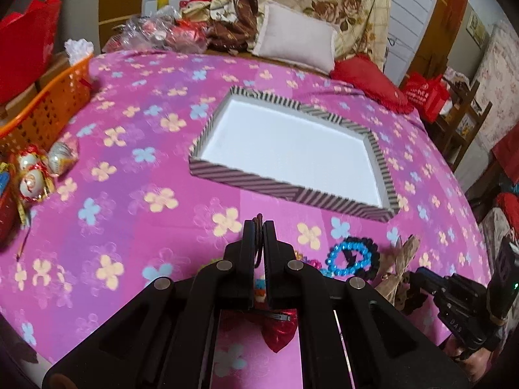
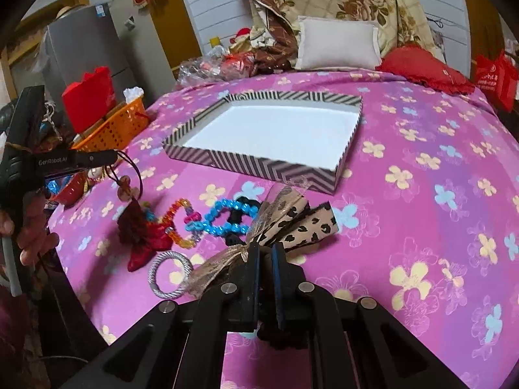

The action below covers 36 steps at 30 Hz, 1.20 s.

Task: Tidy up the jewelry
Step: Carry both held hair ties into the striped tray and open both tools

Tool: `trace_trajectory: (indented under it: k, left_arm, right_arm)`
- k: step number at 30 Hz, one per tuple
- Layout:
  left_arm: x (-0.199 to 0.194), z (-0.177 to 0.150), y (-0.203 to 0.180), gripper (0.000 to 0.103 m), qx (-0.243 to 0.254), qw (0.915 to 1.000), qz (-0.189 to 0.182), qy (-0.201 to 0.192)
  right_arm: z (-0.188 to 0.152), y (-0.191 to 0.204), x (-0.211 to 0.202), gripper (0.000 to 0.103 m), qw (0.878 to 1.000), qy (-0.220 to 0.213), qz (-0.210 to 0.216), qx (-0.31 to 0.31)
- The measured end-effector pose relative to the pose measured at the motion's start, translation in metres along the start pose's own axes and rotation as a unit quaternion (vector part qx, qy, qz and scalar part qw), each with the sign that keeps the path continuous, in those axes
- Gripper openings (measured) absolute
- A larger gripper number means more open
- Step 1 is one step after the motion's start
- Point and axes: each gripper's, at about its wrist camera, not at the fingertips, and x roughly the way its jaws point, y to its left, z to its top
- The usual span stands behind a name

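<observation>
A striped shallow box [image 1: 279, 191] with a white inside lies open on the pink flowered bedspread; it also shows in the right wrist view [image 2: 259, 165]. My left gripper [image 1: 259, 227] is shut on a brown cord necklace [image 2: 129, 188], which hangs from it above the bed's left side. My right gripper [image 2: 266, 249] is shut on a leopard-print hair bow [image 2: 301, 223]. A blue bead bracelet [image 2: 223, 217], a black scrunchie [image 2: 240, 207], an orange bead bracelet [image 2: 176, 223], a red bow [image 2: 142, 240] and a silver ring bracelet [image 2: 170, 274] lie in front of the box.
An orange basket [image 2: 120, 126] and a red bag [image 2: 90, 97] stand off the bed's left edge. A white pillow [image 2: 337, 43], a red cushion [image 2: 421, 68] and piled bedding lie at the far end. Wrapped ornaments [image 1: 35, 175] lie at the left.
</observation>
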Motion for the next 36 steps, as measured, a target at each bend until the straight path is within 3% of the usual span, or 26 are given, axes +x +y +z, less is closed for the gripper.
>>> trace_trajectory:
  k: [17, 36]
  left_arm:
    - [-0.019, 0.03, -0.019, 0.004, 0.007, 0.9995, 0.009, -0.028]
    - [0.03, 0.093, -0.045, 0.004, 0.024, 0.9987, 0.033, -0.032]
  right_arm:
    - [0.043, 0.008, -0.027, 0.007, 0.998, -0.042, -0.014, -0.034]
    - [0.134, -0.015, -0.005, 0.007, 0.996, -0.069, -0.042, -0.039]
